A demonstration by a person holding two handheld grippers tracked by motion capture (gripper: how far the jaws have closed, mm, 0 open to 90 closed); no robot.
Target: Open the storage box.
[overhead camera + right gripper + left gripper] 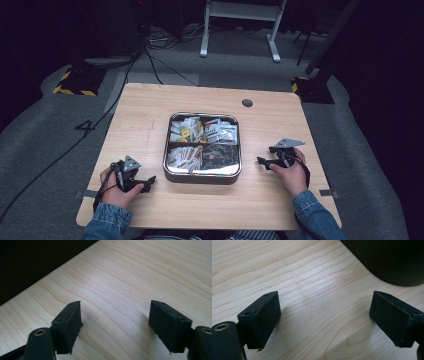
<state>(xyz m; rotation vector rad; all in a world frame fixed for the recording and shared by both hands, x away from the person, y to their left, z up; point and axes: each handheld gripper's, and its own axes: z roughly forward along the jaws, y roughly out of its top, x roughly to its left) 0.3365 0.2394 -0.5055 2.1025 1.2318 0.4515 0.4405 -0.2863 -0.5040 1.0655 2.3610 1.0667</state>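
Both denim-sleeved hands rest their black tongs, left (148, 182) and right (261, 161), wide and empty on the pale wooden bench (145, 120), the square metal compartment tray of sachets (202, 175) lying squarely between them, about equally near.

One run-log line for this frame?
left gripper: open, empty, on table | right gripper: open, empty | compartment tin: between them, packets inside, untouched
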